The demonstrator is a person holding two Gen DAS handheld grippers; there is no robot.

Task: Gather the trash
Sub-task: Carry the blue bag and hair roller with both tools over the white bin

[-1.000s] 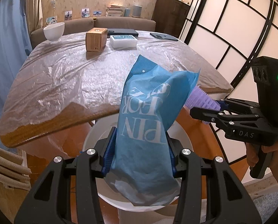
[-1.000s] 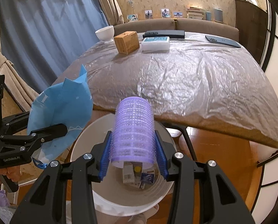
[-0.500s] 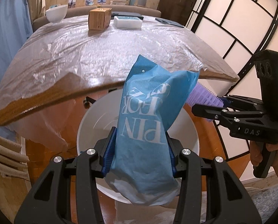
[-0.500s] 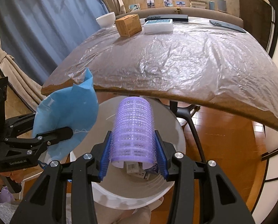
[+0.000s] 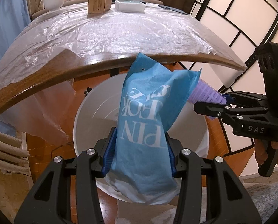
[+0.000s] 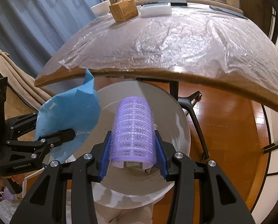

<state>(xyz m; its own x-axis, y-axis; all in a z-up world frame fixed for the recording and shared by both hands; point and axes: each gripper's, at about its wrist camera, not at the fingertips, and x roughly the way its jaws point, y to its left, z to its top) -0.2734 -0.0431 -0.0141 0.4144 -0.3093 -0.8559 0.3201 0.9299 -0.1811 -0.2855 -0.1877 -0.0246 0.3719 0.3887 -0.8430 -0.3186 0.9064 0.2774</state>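
- My left gripper [image 5: 140, 149] clamps the blue bag [image 5: 148, 123]; my right gripper [image 6: 132, 149] clamps the purple roller [image 6: 133, 128], both above the white bin [image 6: 181, 130].
- The bag's limp top, at twelve o'clock, may snag the table edge [image 5: 45, 76] or drape the rim.
- At my three o'clock, roller and bag nearly touch and may tangle.

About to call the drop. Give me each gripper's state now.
Left gripper: shut on the blue paper bag.
Right gripper: shut on the purple hair roller.
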